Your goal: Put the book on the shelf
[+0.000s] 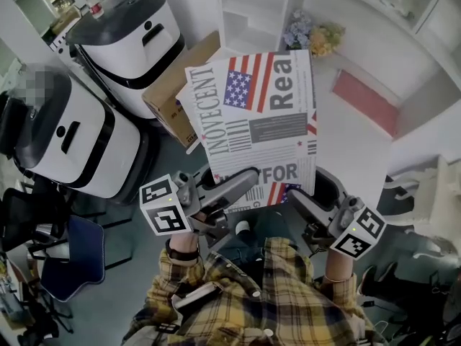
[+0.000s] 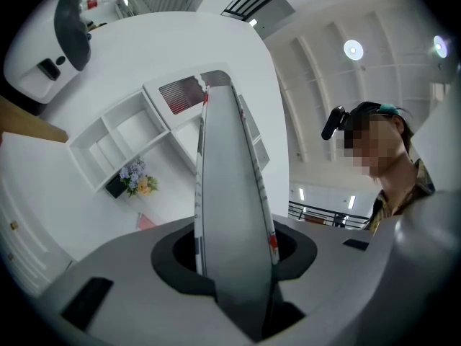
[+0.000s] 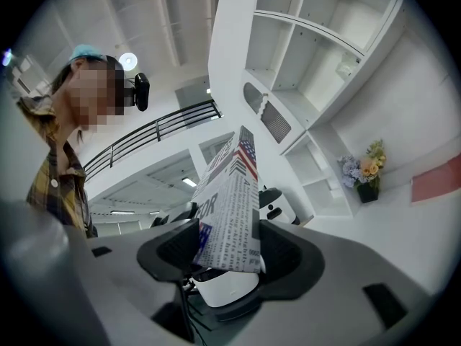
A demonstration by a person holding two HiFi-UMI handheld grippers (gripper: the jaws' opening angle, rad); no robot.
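The book (image 1: 259,121), its cover printed like a newspaper with a flag, is held up in the air in front of me. My left gripper (image 1: 241,182) is shut on its lower left edge and my right gripper (image 1: 301,199) on its lower right corner. In the left gripper view the book (image 2: 230,193) stands edge-on between the jaws of the left gripper (image 2: 234,254). The right gripper view shows the book's corner (image 3: 230,215) pinched in the right gripper (image 3: 225,254). The white shelf (image 1: 248,13) stands beyond the book, its compartments (image 3: 302,42) mostly bare.
Two white machines with dark tops (image 1: 130,42) (image 1: 72,135) stand at the left, a cardboard box (image 1: 176,85) beside them. A pot of flowers (image 1: 313,38) and a pink mat (image 1: 364,99) lie on the white surface near the shelf. A blue chair (image 1: 72,258) is at the lower left.
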